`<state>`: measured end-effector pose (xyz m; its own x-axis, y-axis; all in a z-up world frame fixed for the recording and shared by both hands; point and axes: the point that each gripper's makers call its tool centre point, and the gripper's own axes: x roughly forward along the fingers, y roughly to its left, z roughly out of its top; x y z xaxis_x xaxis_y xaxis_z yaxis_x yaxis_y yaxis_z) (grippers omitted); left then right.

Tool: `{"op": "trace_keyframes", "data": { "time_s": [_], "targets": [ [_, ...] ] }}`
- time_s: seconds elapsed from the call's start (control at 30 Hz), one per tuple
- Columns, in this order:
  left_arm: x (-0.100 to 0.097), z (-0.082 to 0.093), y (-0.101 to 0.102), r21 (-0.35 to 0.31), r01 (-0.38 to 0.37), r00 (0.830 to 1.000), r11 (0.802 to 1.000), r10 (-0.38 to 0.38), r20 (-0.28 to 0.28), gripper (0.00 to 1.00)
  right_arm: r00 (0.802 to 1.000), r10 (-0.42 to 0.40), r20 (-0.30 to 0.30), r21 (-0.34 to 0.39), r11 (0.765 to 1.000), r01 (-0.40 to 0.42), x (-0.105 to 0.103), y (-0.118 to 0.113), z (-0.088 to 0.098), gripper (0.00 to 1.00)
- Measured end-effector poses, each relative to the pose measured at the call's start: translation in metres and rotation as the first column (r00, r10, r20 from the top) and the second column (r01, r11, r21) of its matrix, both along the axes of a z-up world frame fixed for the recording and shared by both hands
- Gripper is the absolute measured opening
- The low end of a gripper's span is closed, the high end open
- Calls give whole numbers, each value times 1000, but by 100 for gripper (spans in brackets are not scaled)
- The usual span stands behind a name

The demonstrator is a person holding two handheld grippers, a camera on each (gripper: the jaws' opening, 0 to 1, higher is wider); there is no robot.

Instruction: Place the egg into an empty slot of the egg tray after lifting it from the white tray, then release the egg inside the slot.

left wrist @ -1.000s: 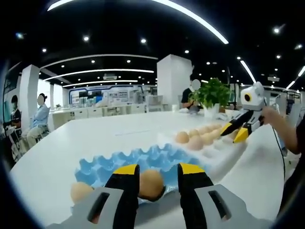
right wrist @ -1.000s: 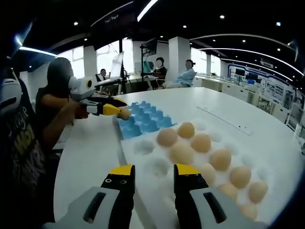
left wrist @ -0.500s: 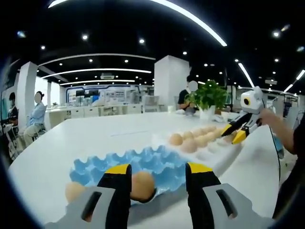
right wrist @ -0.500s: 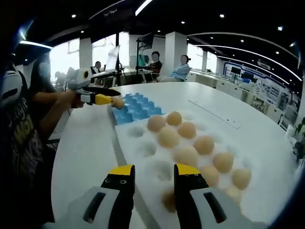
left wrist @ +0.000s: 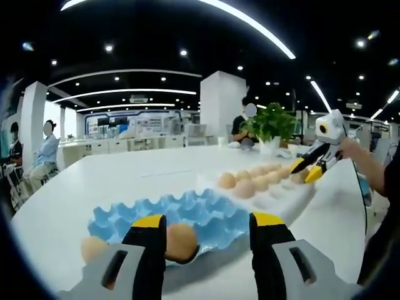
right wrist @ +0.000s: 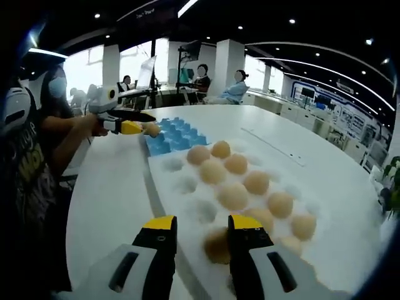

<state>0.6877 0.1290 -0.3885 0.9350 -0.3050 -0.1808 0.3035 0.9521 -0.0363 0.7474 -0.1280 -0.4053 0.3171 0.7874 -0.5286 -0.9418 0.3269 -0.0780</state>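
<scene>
While your left gripper (left wrist: 200, 234) stands spread at the blue tray (left wrist: 206, 209), its egg (left wrist: 180, 242) seated in a near-edge slot, your right gripper (right wrist: 199, 232), parted, closes on an egg (right wrist: 217, 245) in the white tray (right wrist: 181, 164): clamp gently next.

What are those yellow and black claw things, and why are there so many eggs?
Those claws are grippers, tools a person holds, one in each hand. A small camera rides on each one, so each picture looks out along its own gripper. The left gripper is open, with a brown egg sitting in the blue egg tray between its jaws. The right gripper is also open, reaching toward an egg on the white tray, which holds many more. Both trays lie on a big white table.
</scene>
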Motion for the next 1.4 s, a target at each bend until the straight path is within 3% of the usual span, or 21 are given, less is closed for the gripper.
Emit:
{"op": "trace_keyframes", "data": {
  "time_s": [0.47,0.7,1.17,1.27,1.4],
  "targets": [
    [-4,-4,-3,5,12,1000,1000,-12,-13,58,1000,12,16,-121,993,-10,-4,-13,-10,34],
    [-6,-6,-2,5,11,1000,1000,-11,-18,58,1000,2,21,-172,985,2,6,-19,-16,33],
    [-6,-9,-4,-1,19,1000,1000,-19,-22,58,996,-28,-89,-187,982,11,8,-17,-21,30],
    [-7,-10,-5,3,21,1000,1000,-21,-22,58,989,-43,-142,-175,984,18,9,-18,-23,30],
    [-9,-5,-8,1,26,1000,1000,-26,-12,57,987,-51,-154,-185,983,22,7,-16,-23,30]
  ]
}}
